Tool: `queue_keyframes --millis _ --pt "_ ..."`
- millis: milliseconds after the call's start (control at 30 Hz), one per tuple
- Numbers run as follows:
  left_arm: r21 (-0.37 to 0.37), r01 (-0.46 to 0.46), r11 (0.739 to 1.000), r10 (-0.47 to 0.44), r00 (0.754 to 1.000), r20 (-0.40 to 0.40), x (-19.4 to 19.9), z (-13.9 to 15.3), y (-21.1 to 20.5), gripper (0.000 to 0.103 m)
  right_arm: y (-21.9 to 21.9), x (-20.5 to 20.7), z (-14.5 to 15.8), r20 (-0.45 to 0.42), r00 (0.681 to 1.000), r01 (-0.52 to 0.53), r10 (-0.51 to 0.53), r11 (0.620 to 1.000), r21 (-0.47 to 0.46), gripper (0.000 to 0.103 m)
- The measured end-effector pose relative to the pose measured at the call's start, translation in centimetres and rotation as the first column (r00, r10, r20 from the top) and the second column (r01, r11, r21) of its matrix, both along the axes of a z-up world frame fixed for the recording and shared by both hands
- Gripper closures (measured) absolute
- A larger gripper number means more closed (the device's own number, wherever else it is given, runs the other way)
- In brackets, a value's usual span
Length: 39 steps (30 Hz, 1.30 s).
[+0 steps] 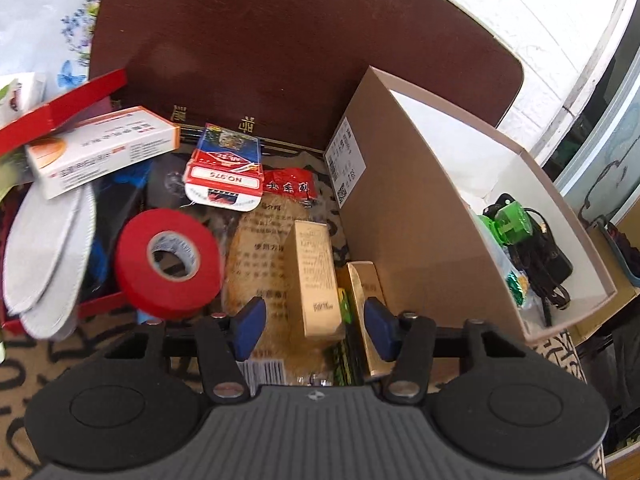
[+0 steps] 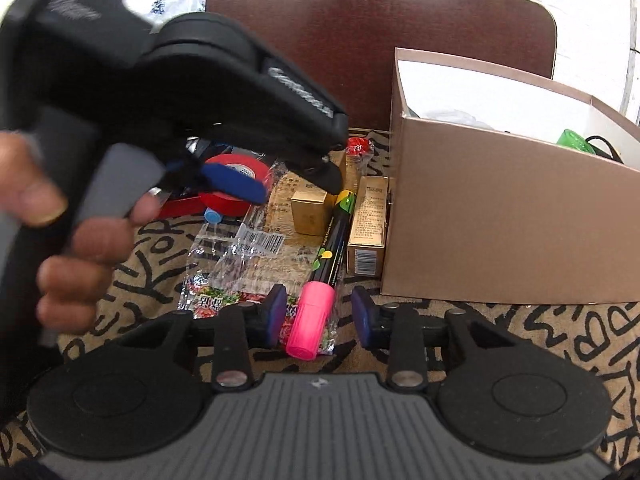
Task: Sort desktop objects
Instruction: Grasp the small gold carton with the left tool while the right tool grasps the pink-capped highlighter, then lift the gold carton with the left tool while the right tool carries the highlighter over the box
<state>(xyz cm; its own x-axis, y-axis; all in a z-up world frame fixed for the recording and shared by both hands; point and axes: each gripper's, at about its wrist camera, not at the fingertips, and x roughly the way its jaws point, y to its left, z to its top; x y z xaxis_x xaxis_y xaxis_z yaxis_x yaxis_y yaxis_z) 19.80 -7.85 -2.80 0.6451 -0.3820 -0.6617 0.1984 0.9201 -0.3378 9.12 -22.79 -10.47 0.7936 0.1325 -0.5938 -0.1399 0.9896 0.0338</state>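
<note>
Lying between the right gripper (image 2: 319, 316)'s parted fingers, the marker (image 2: 326, 262) points its long axis straight ahead, pink cap nearest, untouched. The left gripper (image 1: 314, 326), fingers apart too, straddles a gold box (image 1: 318, 276) beside the cardboard box (image 1: 404, 216).

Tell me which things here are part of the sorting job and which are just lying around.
Job:
marker between the right gripper pads
gold box ahead of the left gripper
red tape roll
cardboard box

Lying about:
patterned cloth
brown chair back
</note>
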Motion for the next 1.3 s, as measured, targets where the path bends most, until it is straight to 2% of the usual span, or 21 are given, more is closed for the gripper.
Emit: queue_keyframes --millis 133,300,367,467,900,1300 --pt "0.006 0.009 1.000 -0.009 1.000 -0.016 1.4 -0.8 -0.4 0.049 -0.1 0.6 -0.2 -0.008 1.000 -0.004 0.004 1.000 0.004 0.069" --pt "0.006 0.022 1.000 -0.022 0.999 -0.024 2.3 -1.4 -0.8 0.066 0.0 1.3 -0.3 -0.010 1.000 -0.019 0.019 1.000 0.014 0.074" --pt "0.012 0.020 1.000 -0.019 1.000 -0.019 2.3 -1.4 -0.8 0.069 0.0 1.4 -0.2 -0.019 0.999 -0.036 0.037 0.999 0.022 0.079" --pt "0.020 0.017 1.000 -0.017 1.000 -0.012 2.0 -1.2 -0.8 0.072 -0.3 1.4 -0.1 -0.022 0.999 -0.039 0.039 0.999 0.028 0.080" --pt "0.041 0.059 0.997 -0.058 0.998 -0.019 -1.7 -0.1 -0.2 0.077 -0.6 -1.4 1.4 -0.033 0.998 -0.054 0.054 0.999 0.002 0.083" --pt "0.047 0.144 0.988 -0.143 0.989 -0.024 -8.2 0.0 -0.4 0.077 -1.6 -7.9 2.2 -0.055 0.997 -0.051 0.051 0.999 -0.011 0.086"
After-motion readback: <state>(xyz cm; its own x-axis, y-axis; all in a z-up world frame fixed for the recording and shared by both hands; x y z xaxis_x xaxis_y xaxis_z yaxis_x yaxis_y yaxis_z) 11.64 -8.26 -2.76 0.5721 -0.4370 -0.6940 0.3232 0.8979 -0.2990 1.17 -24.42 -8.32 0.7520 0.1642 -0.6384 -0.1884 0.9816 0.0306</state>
